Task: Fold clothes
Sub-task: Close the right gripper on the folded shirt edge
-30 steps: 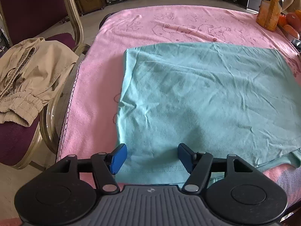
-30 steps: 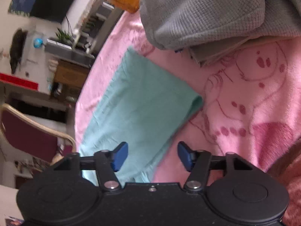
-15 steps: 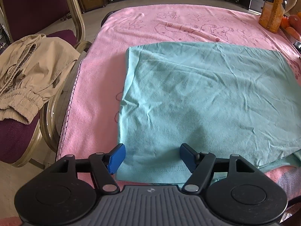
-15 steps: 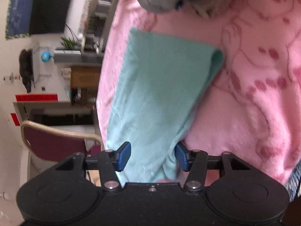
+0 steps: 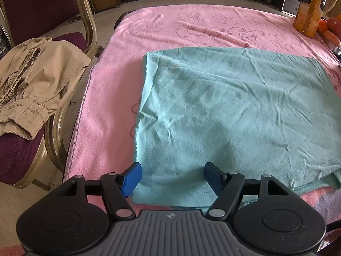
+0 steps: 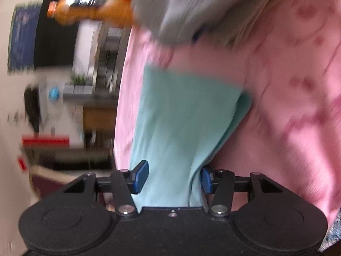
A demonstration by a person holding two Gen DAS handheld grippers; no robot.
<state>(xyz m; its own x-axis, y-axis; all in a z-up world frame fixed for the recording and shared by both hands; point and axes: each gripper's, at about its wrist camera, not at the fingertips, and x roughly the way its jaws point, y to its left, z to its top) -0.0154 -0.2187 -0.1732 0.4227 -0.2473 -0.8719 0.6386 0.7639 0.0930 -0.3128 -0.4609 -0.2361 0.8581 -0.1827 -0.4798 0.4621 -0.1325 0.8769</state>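
A teal garment (image 5: 234, 111) lies folded flat on the pink blanket (image 5: 110, 98). My left gripper (image 5: 171, 179) is open, its blue fingers straddling the garment's near left corner at the hem. In the blurred right wrist view the same teal garment (image 6: 183, 115) runs between the fingers of my right gripper (image 6: 173, 178), which is open around its near edge; the cloth touches the right finger.
A maroon chair (image 5: 19, 149) with tan trousers (image 5: 32, 89) stands left of the table. An orange bottle (image 5: 309, 8) and fruit sit at the far right. A pile of grey clothes (image 6: 191, 6) lies beyond the garment in the right wrist view.
My right gripper has moved onto the teal garment's edge, so cloth now lies between its fingers. My left gripper has edged forward to the near hem corner.
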